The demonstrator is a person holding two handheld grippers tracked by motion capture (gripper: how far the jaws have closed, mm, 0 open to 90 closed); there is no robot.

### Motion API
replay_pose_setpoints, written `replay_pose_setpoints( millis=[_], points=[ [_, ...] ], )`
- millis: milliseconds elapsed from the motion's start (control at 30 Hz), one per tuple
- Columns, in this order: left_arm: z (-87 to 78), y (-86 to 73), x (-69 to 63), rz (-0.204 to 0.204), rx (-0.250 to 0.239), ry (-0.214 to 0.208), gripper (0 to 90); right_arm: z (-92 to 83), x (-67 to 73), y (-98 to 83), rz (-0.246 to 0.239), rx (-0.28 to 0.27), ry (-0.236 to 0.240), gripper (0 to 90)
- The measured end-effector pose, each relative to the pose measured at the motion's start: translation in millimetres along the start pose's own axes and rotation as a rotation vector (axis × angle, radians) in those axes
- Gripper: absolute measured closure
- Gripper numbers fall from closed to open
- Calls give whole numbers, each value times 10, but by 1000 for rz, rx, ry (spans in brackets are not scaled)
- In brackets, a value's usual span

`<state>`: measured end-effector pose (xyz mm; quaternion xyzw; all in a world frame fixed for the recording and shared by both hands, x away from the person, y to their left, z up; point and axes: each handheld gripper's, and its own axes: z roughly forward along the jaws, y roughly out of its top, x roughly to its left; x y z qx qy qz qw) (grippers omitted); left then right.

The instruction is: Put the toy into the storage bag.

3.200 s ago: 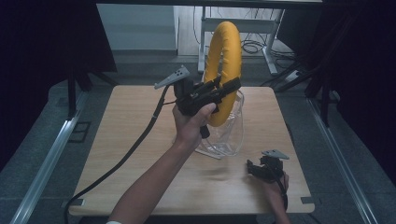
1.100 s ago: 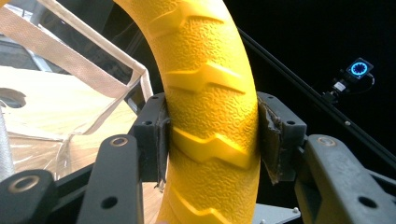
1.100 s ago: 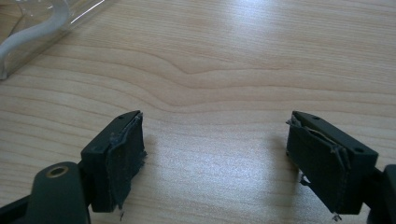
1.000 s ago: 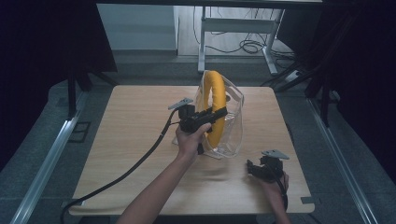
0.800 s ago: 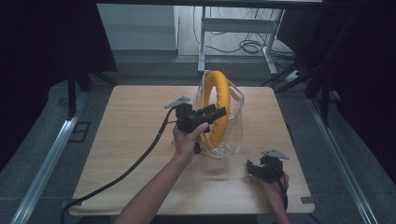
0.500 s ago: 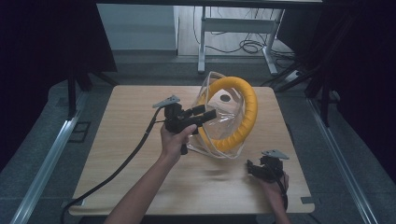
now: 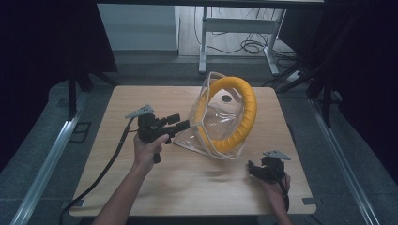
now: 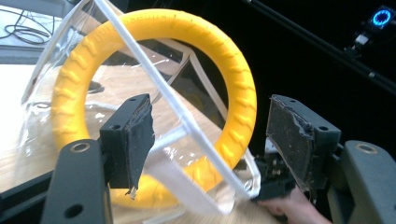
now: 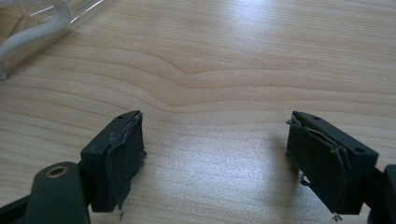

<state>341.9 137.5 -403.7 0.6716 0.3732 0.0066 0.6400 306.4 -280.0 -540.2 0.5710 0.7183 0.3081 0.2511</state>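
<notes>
Ring (image 7: pixel 233 115) and clear bag (image 7: pixel 216 126) have tipped over since a second ago: then the ring stood upright on edge, pinched by the left gripper (image 7: pixel 180 125); now it leans back toward the far right inside the bag, and that gripper has pulled away to the left. Its jaws have just been opening and now stand spread, nothing between the pads. Tips sit just beside the bag's near-left edge; can't tell if they touch it.

Left gripper view: yellow ring (image 8: pixel 154 84) with ribbed face, tilted, wrapped by the clear bag (image 8: pixel 56 56), whose white seam strips cross in front of the ring. Both lie beyond the open jaws, not clamped.

Bag and ring rest on the tabletop (image 7: pixel 117 187), right of centre, toward the far side. Lower rim of the ring is down near the tabletop, upper rim is raised toward the far edge.

Right gripper (image 7: pixel 256 169) sits at the near-right of the tabletop, well apart from the bag, same spot as before. Right gripper view: jaws spread wide over bare wood, nothing between them; a corner of the bag (image 9: pixel 32 28) is at the top left.
</notes>
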Motion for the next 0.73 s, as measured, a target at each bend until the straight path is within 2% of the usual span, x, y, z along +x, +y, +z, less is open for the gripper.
replay_pose_setpoints(
  millis=[100, 333, 567, 667, 733],
  points=[
    [-78, -50, 17, 18, 26, 0, 318, 0, 0, 0, 0, 1, 0, 193],
    [-239, -181, 87, 16, 48, 14, 321, 0, 4, 1, 6, 0, 1, 193],
    [-300, -202, 119, 14, 48, 28, 325, 0, 4, 2, 5, 0, 0, 193],
    [-313, -218, 120, 30, 57, 44, 324, 0, 4, 2, 6, 1, 1, 193],
    [-320, -230, 125, 26, 54, 40, 324, 0, 3, 3, 6, 1, 1, 193]
  ],
)
